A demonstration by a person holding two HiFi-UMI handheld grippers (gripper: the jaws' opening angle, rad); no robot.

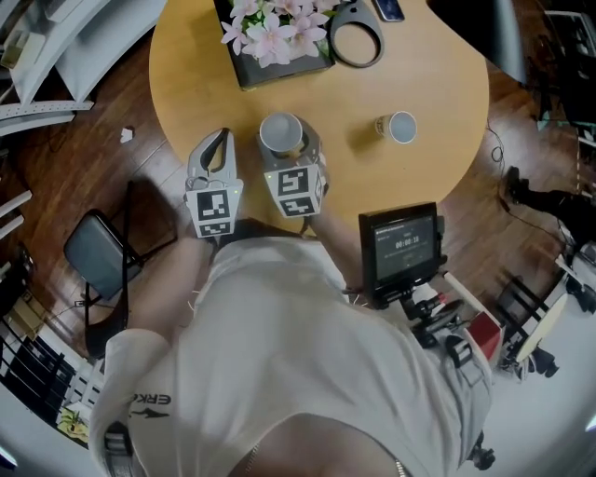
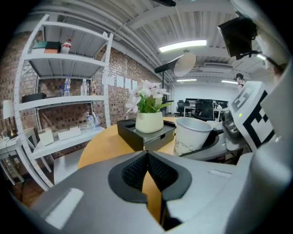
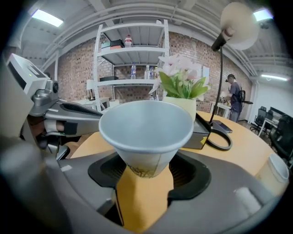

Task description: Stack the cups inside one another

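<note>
Gripping a paper cup upright near the flower box, your right gripper is clamped; your left gripper, also near that box, is closed empty.

Left gripper: jaws together — nothing between them.
Paper cup: upright, at right, gripped by right gripper.
Flowerpot: white, in black tray on yellow table.

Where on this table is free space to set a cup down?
Bare wood lies between the held cup and the other cup, and right of it to the edge of the table. Crowded: the far side, with flower tray, black ring, phone.
</note>
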